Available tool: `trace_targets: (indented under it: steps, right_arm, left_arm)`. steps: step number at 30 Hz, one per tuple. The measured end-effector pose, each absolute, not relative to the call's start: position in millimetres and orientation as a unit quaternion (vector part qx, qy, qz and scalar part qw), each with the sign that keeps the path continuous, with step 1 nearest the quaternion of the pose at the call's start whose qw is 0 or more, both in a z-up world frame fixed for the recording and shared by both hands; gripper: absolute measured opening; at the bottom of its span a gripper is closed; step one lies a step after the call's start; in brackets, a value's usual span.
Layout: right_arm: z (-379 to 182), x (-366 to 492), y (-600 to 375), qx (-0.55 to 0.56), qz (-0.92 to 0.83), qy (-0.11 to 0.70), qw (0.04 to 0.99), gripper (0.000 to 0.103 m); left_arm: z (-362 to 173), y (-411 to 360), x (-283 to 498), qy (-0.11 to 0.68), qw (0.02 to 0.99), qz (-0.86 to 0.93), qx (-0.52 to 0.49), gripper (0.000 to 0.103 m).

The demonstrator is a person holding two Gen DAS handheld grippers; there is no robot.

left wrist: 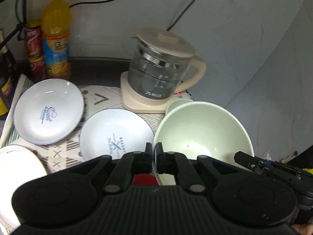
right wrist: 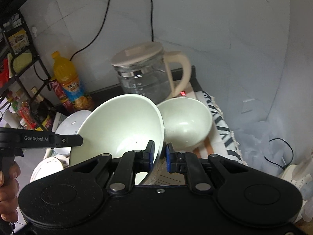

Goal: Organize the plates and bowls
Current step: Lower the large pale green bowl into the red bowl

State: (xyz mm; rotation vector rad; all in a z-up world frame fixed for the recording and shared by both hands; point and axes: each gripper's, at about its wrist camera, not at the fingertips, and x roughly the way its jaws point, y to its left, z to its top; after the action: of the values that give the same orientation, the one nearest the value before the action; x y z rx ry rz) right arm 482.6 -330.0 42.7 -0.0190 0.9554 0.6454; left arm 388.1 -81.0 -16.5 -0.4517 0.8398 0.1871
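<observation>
Black gripper housing fills the bottom of both wrist views. Both grippers hold the same large pale-green bowl (right wrist: pixel 121 125), which hangs tilted in the air between them. The left gripper (left wrist: pixel 154 152) has its fingers pinched almost together on the thin rim at one side. The right gripper (right wrist: pixel 160 152) has its blue-padded fingers narrowly closed across the rim on the opposite side, one pad inside and one outside. Gripping two opposite edges probably keeps so wide a bowl from swinging while it is carried.

Ahead of the fingers stands a glass kettle (left wrist: pixel 158 66) on its cream base, against the back wall, likely parked there near its cord.

Left of the left fingers two white printed plates lie flat on the patterned cloth of the worktop (left wrist: pixel 95 98). One is marked "Sweet" (left wrist: pixel 49 111), the other "Bakery" (left wrist: pixel 115 135), and they sit just beside each other, unstacked. A further white plate (left wrist: pixel 17 176) shows at the lower left edge.

Just right of the right fingers a smaller pale bowl (right wrist: pixel 185 123) rests upright on the cloth, touching or nearly touching the lifted bowl. It looks a likely nesting partner, though the larger one would have to go beneath.

An orange juice bottle (left wrist: pixel 56 35) stands far left by the wall.
</observation>
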Motion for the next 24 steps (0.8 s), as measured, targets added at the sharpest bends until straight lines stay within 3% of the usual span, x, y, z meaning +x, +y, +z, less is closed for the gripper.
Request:
trace_targets:
  steps: [12, 24]
  right_arm:
    - [45, 459, -302, 0.009, 0.312, 0.461, 0.831, 0.011]
    - [50, 427, -285, 0.003, 0.303, 0.466, 0.831, 0.012]
  left_arm:
    - [-15, -36, 350, 0.403, 0.875, 0.077, -0.255, 0.001]
    - [-35, -38, 332, 0.447, 0.872, 0.077, -0.183, 0.002]
